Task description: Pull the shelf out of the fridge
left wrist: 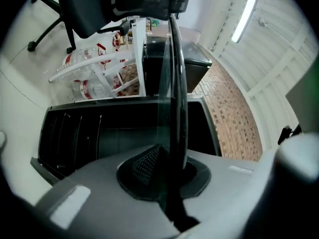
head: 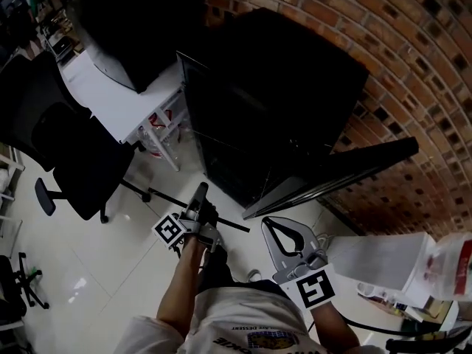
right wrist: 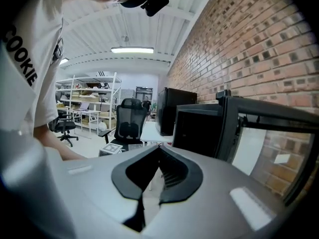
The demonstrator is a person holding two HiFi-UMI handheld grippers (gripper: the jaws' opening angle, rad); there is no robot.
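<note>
The black mini fridge (head: 258,116) stands against the brick wall, its door (head: 332,175) swung open to the right. My left gripper (head: 200,192) is shut on a thin glass shelf with a dark rim (head: 232,224), held edge-on in front of the fridge and outside it. In the left gripper view the shelf (left wrist: 177,83) runs straight up from between the jaws, with the fridge (left wrist: 99,128) behind it. My right gripper (head: 268,223) hangs lower right of the door, shut and empty. In the right gripper view the fingertips (right wrist: 158,149) meet, and the fridge (right wrist: 199,128) lies ahead.
A black office chair (head: 74,153) stands left of the fridge. Beside it is a white table (head: 125,94) carrying a big black box (head: 140,28), with bottles under it. A white container (head: 383,260) sits on the floor at lower right. The brick wall (head: 413,65) closes the right side.
</note>
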